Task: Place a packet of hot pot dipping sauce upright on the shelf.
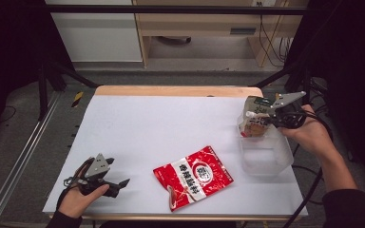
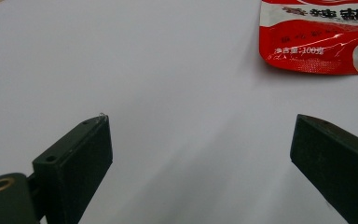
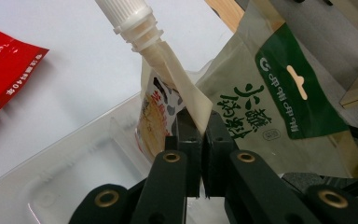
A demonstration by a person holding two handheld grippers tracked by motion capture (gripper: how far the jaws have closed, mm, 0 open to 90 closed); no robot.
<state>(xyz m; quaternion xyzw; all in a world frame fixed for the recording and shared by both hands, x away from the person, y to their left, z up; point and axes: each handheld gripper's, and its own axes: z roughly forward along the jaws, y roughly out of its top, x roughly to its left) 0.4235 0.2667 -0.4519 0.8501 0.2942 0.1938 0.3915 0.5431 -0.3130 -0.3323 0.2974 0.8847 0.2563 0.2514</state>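
Nearest the person, the left tool [image 1: 108, 183] rests wide open and empty on the white tabletop [image 1: 161, 123], with the red packet [image 1: 193, 176] lying untouched beside it, seemingly the item left to pack; farther off, the right tool [image 3: 202, 122] is clamped shut on the spouted pouch [image 3: 177, 88], holding it just above the clear container [image 1: 265, 154], so this placing looks nearly done but not released.
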